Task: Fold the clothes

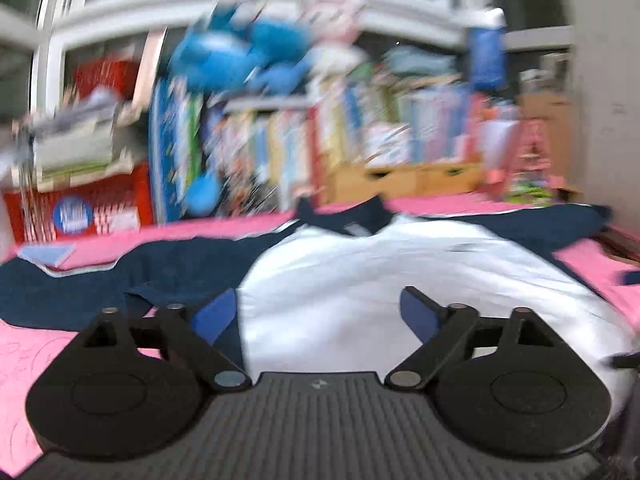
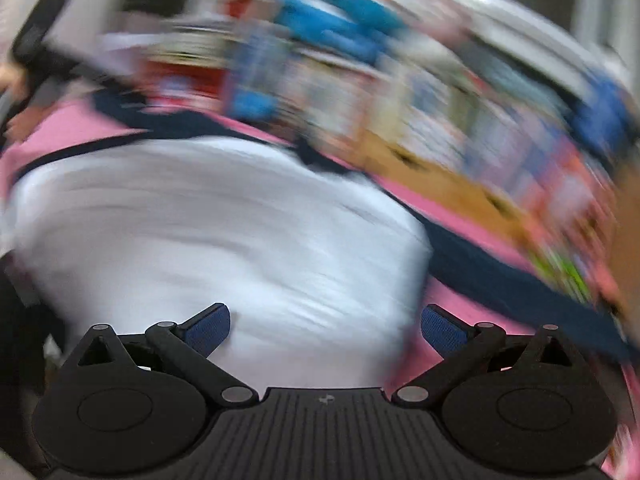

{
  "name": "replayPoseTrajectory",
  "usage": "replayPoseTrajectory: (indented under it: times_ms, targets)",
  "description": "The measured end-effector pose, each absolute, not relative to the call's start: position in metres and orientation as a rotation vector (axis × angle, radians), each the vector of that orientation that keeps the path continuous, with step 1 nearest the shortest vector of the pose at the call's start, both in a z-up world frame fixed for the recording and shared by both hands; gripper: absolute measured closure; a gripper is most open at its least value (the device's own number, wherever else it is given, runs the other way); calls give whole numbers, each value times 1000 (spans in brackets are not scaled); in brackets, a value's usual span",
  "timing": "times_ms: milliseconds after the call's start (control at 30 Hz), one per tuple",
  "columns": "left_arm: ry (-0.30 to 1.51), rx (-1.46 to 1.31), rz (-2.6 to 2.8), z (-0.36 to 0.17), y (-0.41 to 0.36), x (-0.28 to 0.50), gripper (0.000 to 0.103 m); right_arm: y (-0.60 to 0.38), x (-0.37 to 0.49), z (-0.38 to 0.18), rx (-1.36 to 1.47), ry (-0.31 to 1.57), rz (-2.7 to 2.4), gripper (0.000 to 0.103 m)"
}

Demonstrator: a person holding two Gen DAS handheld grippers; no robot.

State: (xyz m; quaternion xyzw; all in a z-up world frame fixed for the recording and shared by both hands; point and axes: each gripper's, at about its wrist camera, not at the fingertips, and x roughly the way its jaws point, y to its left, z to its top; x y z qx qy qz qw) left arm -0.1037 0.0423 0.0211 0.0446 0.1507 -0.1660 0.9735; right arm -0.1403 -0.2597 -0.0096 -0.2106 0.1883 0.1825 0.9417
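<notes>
Left gripper (image 1: 316, 312): jaws spread, empty, low centre of frame over the hem.
Right gripper (image 2: 325, 328): jaws apart, holding nothing; view badly blurred.
Shirt (image 1: 400, 280): white body, navy sleeves, spread flat mid-frame on the pink cover (image 1: 60, 352), collar farthest.
Doing it well: pinch one layer cleanly and keep edges aligned.
</notes>
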Motion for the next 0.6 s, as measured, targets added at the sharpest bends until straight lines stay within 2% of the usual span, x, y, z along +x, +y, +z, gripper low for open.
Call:
replayPoseTrajectory:
  times_ms: [100,200,267,333,600]
  targets:
    - [299,88,-284,3,33,-141,4,-214,-153,-22,-465,319,483,0]
    - [391,-39,-119,-24,41,-145,4,-168,-165,-34,-499,252,594,0]
    - [414,-111,1,-38,54,-144,6,-166,-163,-42,-456,274,573,0]
    - [389,-23,134,-45,55,-146,4,-181,-161,-47,-445,290,541,0]
    - [369,-17,163,-47,68,-150,0,-267,-170,-60,-504,342,292,0]
